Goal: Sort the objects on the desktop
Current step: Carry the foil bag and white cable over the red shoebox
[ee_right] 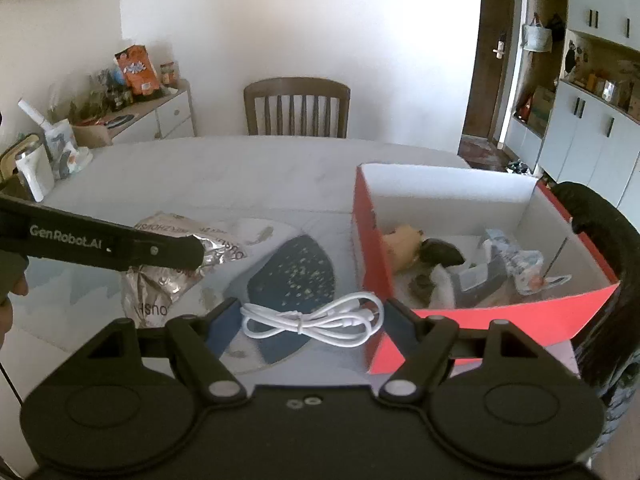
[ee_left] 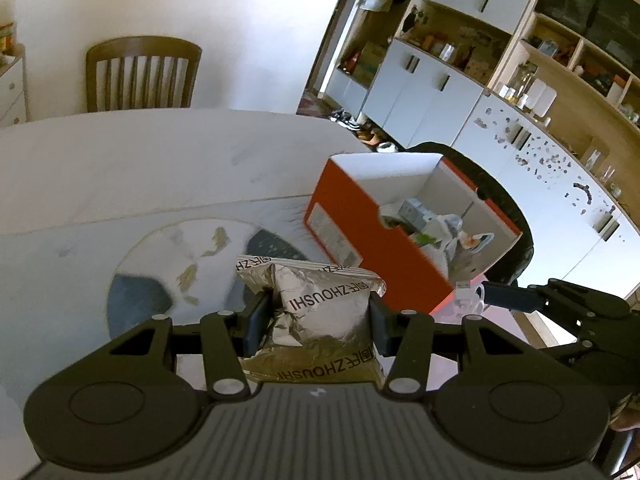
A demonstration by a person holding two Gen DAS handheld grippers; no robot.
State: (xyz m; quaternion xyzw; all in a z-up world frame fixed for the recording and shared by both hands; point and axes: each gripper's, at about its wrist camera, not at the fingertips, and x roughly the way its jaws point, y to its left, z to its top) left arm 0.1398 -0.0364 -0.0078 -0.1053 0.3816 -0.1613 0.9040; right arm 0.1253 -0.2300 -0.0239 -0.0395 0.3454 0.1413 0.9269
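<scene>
The left gripper [ee_left: 316, 320] is clamped on a silver foil packet [ee_left: 320, 304], 1 finger pressing each side, and the packet is crumpled between them; whether it rests on the bench [ee_left: 120, 168] cannot be told. In the right wrist view the same packet [ee_right: 168, 276] sits toward the bench's left side, over the rim of a round blue-and-white mat [ee_right: 288, 276]. The right gripper [ee_right: 312, 320] has its 2 fingers spread wide, a coiled white cable [ee_right: 312, 320] lying on the mat between them, untouched by either. Just right of the cable, near the bench's right edge, stands an open orange box [ee_right: 500, 316] already holding a tape dispenser [ee_right: 480, 276] and other small items. A wooden chair [ee_right: 296, 108] stands at the bench's far edge.
</scene>
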